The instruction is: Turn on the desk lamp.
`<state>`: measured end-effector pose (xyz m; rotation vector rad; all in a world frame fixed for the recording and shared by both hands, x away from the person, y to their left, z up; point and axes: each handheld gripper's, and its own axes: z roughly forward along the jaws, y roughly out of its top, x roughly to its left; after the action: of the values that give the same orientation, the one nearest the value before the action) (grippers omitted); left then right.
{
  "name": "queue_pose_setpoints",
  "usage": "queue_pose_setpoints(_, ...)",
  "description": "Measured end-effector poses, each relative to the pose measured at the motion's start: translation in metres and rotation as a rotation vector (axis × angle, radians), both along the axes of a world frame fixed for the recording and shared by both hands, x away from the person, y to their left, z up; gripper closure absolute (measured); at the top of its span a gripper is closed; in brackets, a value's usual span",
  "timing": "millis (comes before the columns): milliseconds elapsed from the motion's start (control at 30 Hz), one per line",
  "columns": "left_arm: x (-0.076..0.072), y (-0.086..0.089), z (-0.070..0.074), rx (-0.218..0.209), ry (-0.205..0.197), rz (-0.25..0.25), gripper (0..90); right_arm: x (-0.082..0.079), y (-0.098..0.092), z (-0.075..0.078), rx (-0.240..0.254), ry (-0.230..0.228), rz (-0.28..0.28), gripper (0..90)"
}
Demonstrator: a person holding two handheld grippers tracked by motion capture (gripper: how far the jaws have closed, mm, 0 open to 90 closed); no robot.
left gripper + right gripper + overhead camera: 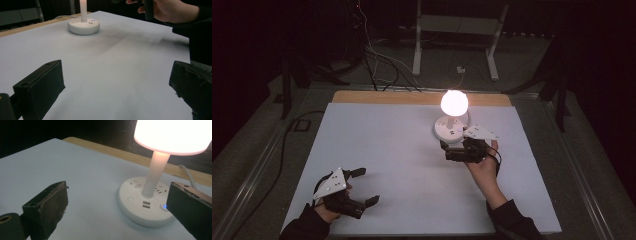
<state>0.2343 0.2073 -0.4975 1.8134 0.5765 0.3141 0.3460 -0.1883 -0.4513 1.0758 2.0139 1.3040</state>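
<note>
A lit table lamp with a glowing shade (454, 102) stands on a round white socket base (451, 131) at the back right of the white tabletop (387, 145). My right gripper (462, 143) sits just in front of that base, open, touching nothing. In the right gripper view the base (145, 205) lies between the spread jaws of the right gripper (116, 195), with the shade (172, 135) above it and a blue light (164, 206) lit. My left gripper (364, 187) rests open near the front left edge. In its own view the left gripper (116, 68) is empty, with the base (83, 25) far ahead.
A wooden strip (412, 97) borders the table's back edge, and a white cord (187, 173) leaves the lamp base toward it. Cables (377, 65) and a white table frame (457, 25) stand on the dark floor behind. The hand holding the right gripper (160, 10) shows in the left gripper view.
</note>
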Motion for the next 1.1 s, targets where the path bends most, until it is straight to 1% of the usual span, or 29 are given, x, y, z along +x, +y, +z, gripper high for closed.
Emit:
queue_pose_setpoints(33,0.000,0.000,0.000,-0.001,0.000,-0.002,0.3,-0.002,-0.002,0.000,0.000,-0.003,0.007,3.2)
queue_pose_setpoints(100,0.000,0.000,0.000,-0.001,0.000,-0.003,0.2,-0.007,-0.006,0.001,-0.004,0.008,0.019,3.2)
queue_pose_setpoints(167,0.001,-0.001,0.000,-0.003,-0.001,-0.004,0.3,-0.011,-0.011,0.000,0.011,0.015,0.026,3.2)
queue_pose_setpoints(200,0.001,-0.001,0.000,0.000,0.000,-0.006,0.3,-0.014,-0.014,-0.001,0.010,0.022,0.027,3.2)
queue_pose_setpoints(233,0.001,-0.001,0.000,0.002,0.000,-0.009,0.3,-0.016,-0.016,-0.001,0.008,0.032,0.033,3.2)
queue_pose_setpoints(267,0.001,-0.002,0.000,0.001,0.003,-0.010,0.3,-0.021,-0.022,-0.002,0.014,0.054,0.047,3.2)
queue_pose_setpoints(300,0.001,-0.002,0.000,-0.001,0.005,-0.008,0.3,-0.021,-0.022,-0.002,0.014,0.054,0.047,3.2)
queue_pose_setpoints(333,0.001,-0.001,0.000,-0.002,0.002,-0.008,0.3,-0.026,-0.029,-0.004,0.020,0.070,0.053,3.2)
queue_pose_setpoints(367,0.001,-0.001,0.000,-0.003,-0.001,-0.008,0.3,-0.026,-0.029,-0.004,0.020,0.070,0.053,3.2)
queue_pose_setpoints(400,0.001,-0.001,0.000,-0.001,-0.001,-0.007,0.3,-0.031,-0.035,-0.006,0.011,0.089,0.052,3.2)
queue_pose_setpoints(500,0.001,-0.001,0.000,-0.002,0.001,-0.005,0.3,-0.035,-0.041,-0.009,0.002,0.102,0.051,3.2)
queue_pose_setpoints(533,0.001,-0.001,0.000,0.000,0.004,-0.004,0.3,-0.041,-0.048,-0.012,0.008,0.128,0.058,4.7)
queue_pose_setpoints(600,0.001,-0.001,0.000,0.003,0.004,-0.005,0.3,-0.043,-0.052,-0.013,0.016,0.136,0.055,5.9)
queue_pose_setpoints(633,0.001,-0.001,0.000,0.000,0.002,-0.006,0.3,-0.049,-0.058,-0.015,0.010,0.136,0.049,6.3)
queue_pose_setpoints(700,0.001,-0.001,0.000,-0.001,0.002,-0.005,0.3,-0.052,-0.061,-0.017,0.007,0.139,0.048,6.3)
queue_pose_setpoints(767,0.001,-0.001,0.000,0.001,0.005,-0.004,0.3,-0.059,-0.071,-0.022,0.001,0.155,0.048,6.3)
queue_pose_setpoints(833,0.001,-0.001,0.000,-0.003,0.001,-0.005,0.3,-0.061,-0.074,-0.024,-0.003,0.159,0.050,6.3)
queue_pose_setpoints(1000,0.001,-0.001,0.000,0.001,0.004,-0.005,0.3,-0.072,-0.089,-0.032,0.008,0.196,0.073,6.5)
queue_pose_setpoints(1100,0.001,-0.001,0.000,0.000,0.006,-0.004,0.3,-0.079,-0.096,-0.037,0.001,0.200,0.079,6.5)
